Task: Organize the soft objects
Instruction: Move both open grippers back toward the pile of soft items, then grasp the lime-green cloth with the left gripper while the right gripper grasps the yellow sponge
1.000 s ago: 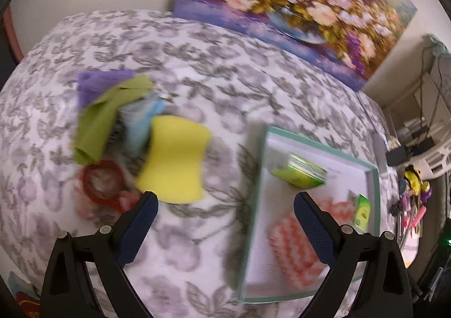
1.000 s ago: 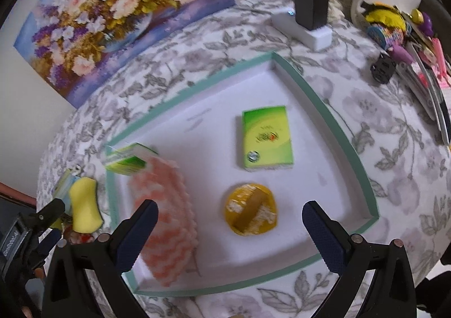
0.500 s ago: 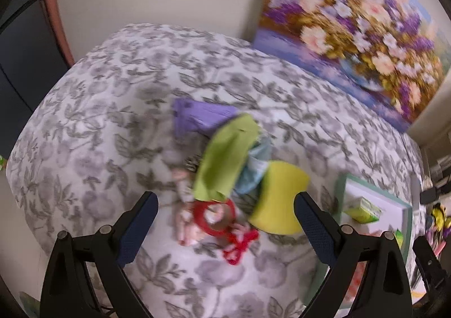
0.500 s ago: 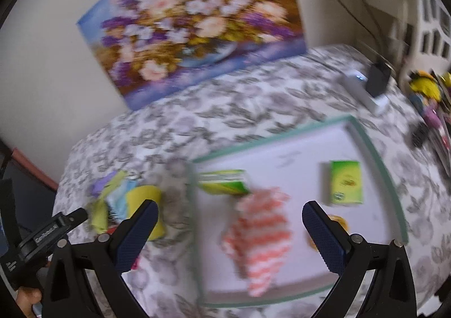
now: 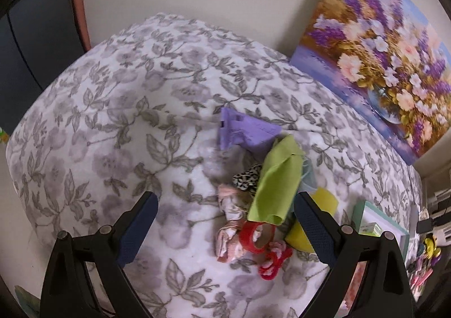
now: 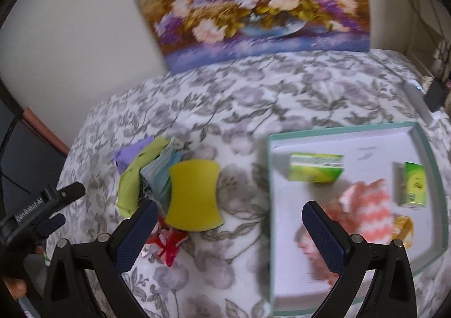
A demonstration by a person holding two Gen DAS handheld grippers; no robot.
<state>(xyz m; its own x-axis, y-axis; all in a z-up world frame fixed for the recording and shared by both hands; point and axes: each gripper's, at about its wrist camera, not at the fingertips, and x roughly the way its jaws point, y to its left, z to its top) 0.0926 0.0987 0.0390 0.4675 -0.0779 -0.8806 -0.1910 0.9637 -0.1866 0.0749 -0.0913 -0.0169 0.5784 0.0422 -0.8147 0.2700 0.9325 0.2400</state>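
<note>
Both grippers empty, fingers spread: left gripper (image 5: 225,222) and right gripper (image 6: 229,229) hover over the loose pile. Yellow sponge (image 6: 194,195) lies beside the tray (image 6: 428,148), probably next to go in.

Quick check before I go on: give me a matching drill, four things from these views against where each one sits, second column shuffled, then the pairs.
Things:
1. yellow sponge
2. pink chevron cloth
3. flower painting
4. purple cloth

Places:
A. leaning against the wall
B. inside the tray
C. far edge of the pile, partly under the green cloth
D. on the bedspread, between the pile and the tray

Pairs: 1-D, 2-B, 3-A, 4-C
</note>
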